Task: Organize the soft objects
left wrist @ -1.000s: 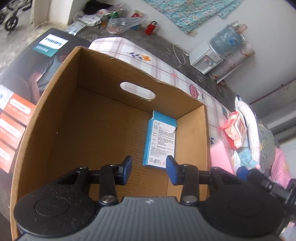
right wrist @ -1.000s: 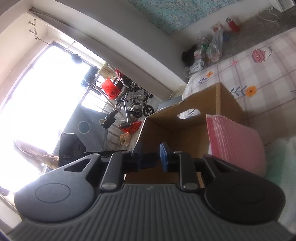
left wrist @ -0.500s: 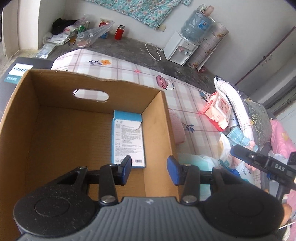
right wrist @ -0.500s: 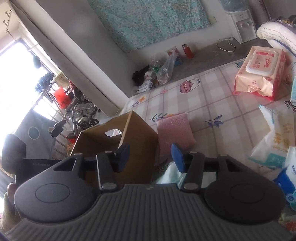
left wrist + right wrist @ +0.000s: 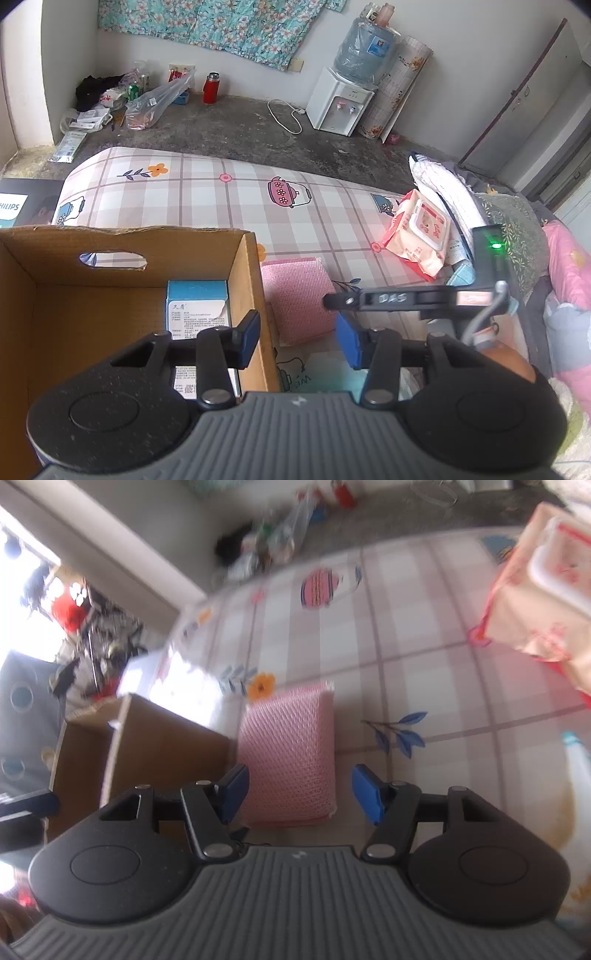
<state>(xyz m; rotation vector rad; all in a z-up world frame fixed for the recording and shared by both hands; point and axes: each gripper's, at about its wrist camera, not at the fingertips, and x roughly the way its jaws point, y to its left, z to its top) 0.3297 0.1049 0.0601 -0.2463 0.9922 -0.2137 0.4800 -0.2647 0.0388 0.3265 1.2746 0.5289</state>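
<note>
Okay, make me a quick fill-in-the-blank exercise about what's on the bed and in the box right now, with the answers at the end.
1. The cardboard box holds one blue and white ____.
2. The pink bubble-wrap pouch lies on the checked sheet, right beside the ____.
3. The right gripper hovers over the pouch with nothing between its opening ____.
4. The wet wipes pack has a ____ lid.

Answers: carton; box; jaws; white
</note>
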